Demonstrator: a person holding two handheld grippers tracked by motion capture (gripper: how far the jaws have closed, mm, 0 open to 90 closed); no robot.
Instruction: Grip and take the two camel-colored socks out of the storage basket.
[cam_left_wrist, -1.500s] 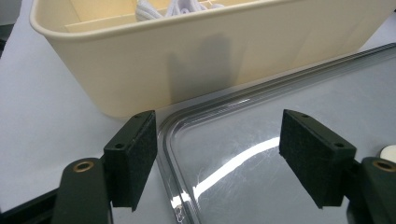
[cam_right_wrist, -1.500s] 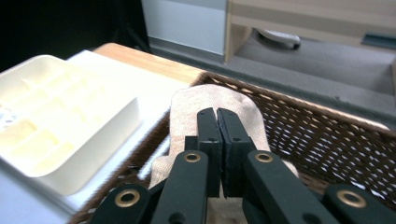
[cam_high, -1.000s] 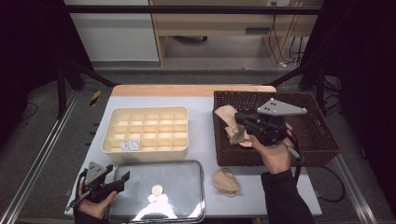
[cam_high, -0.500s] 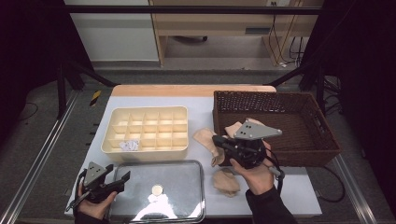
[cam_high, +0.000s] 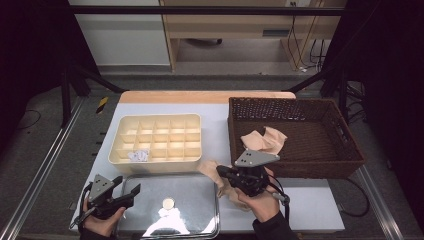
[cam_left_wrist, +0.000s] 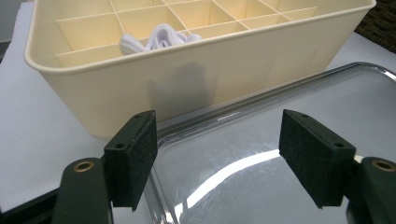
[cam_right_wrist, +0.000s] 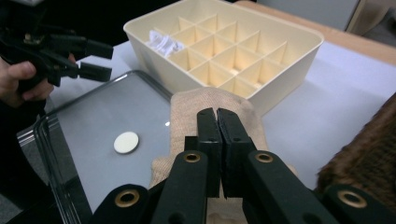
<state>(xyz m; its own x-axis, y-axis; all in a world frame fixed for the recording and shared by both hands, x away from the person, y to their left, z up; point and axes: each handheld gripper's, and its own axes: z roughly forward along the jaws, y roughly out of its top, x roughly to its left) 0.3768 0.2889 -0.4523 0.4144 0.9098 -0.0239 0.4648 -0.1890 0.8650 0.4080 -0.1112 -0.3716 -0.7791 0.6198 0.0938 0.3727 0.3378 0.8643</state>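
My right gripper (cam_high: 223, 174) (cam_right_wrist: 217, 115) is shut on a beige cloth (cam_high: 210, 169) (cam_right_wrist: 192, 103) and holds it low over the table, between the steel tray (cam_high: 200, 190) (cam_right_wrist: 88, 116) and the wicker basket (cam_high: 310, 169). The cloth hangs over the tray's right edge. My left gripper (cam_high: 131, 192) (cam_left_wrist: 218, 158) stands open at the tray's left rim (cam_left_wrist: 280, 154) with nothing between its jaws. In the right gripper view the left gripper (cam_right_wrist: 95, 60) shows at the upper left. A small pale disc (cam_high: 169, 203) (cam_right_wrist: 126, 142) lies on the tray.
A cream divided box (cam_high: 156, 162) (cam_left_wrist: 187, 79) (cam_right_wrist: 280, 65) stands behind the tray, with a white rolled item (cam_high: 138, 155) (cam_left_wrist: 159, 36) (cam_right_wrist: 163, 43) in one front cell. Another beige cloth (cam_high: 266, 140) lies in the basket, and a second one (cam_high: 231, 194) lies on the table under my right hand.
My right gripper has come out of the basket, down and to the left, carrying the beige cloth to the tray's right edge. The left gripper has kept still.
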